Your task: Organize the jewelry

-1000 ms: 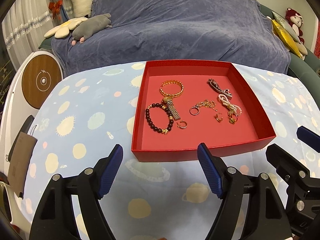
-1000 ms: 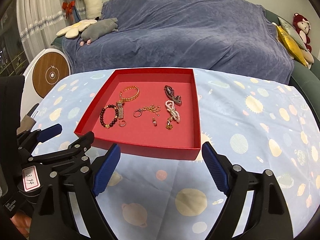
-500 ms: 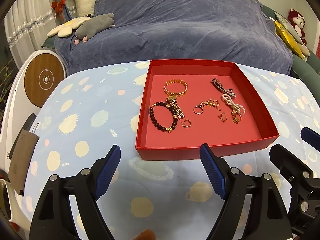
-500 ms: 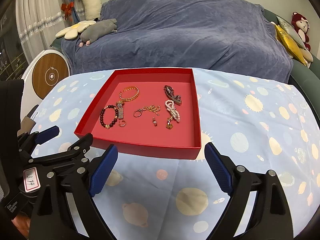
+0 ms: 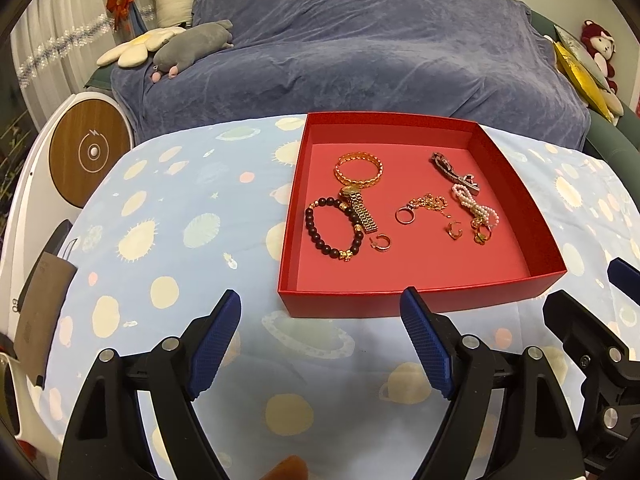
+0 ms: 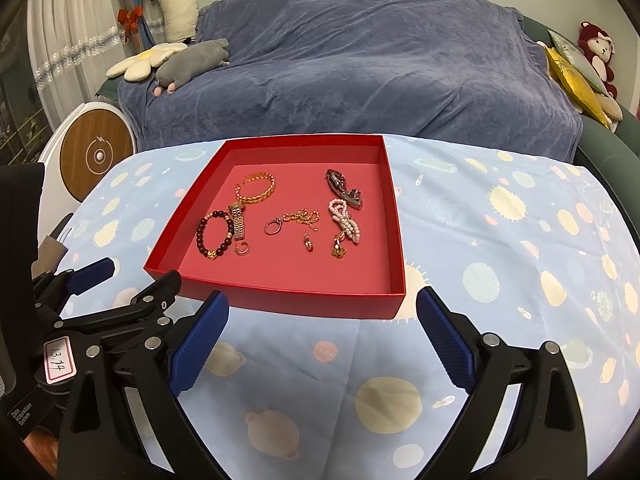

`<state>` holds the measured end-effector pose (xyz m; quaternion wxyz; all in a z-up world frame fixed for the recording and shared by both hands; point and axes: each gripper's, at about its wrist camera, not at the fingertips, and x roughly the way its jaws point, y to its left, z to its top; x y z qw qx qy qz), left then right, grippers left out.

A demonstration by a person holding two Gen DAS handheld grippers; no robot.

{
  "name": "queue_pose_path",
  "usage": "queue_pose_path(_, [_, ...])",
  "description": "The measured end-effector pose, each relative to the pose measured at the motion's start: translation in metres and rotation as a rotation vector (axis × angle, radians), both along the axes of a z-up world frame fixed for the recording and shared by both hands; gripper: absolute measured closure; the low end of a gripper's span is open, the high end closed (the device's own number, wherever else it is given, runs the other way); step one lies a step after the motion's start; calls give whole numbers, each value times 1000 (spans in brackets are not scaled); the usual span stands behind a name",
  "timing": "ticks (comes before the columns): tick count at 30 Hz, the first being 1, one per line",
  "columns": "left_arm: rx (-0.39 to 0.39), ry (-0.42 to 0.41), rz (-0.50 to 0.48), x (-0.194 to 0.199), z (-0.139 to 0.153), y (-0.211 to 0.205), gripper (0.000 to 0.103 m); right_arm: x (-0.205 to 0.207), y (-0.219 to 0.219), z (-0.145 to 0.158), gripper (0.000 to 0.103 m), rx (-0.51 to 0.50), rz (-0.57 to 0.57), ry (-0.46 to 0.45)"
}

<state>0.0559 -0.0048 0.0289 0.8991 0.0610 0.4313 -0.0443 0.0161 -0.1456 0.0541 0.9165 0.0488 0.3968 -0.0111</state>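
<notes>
Here, a shallow red box (image 5: pixel 416 300) sits on the tabletop (image 5: pixel 168 240), which is covered with a pale blue cloth printed with planets and suns. The box lies toward the tabletop's far edge, close to a sofa draped in a blue throw (image 5: pixel 360 48).

All the jewelry is inside the box. Near its left wall lie a dark beaded bracelet (image 5: pixel 320 236) and a gold watch (image 5: pixel 358 206), the two overlapping, with a small hoop earring (image 5: pixel 381 242) just beside them. A gold bangle (image 5: pixel 359 170) lies behind the watch, toward the far wall. Around the middle are a thin gold chain with a ring (image 5: pixel 420 206) and a small gold earring (image 5: pixel 455 230). Nearer the right wall lie a dark hair clip (image 5: pixel 454 172) and a pink pearl strand (image 5: pixel 476 206), its end touching a gold charm (image 5: pixel 482 234).

The left tool (image 5: pixel 320 320) hovers above the tabletop just before the box's near wall, its blue pads spread wide and holding nothing. The right tool (image 6: pixel 322 320) hovers beside it at the box's near right corner, likewise spread and empty.
</notes>
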Motion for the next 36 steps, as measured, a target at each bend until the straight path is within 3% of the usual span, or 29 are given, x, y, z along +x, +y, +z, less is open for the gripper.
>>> queue_pose_path(11, [-8,10,7,2,-4,2,22,-2,-3,-7,7,35,-12,-9])
queue_pose_path(36, [1,12,15,1,-6,1,21,-4,0,-7,7,14,-9,-6])
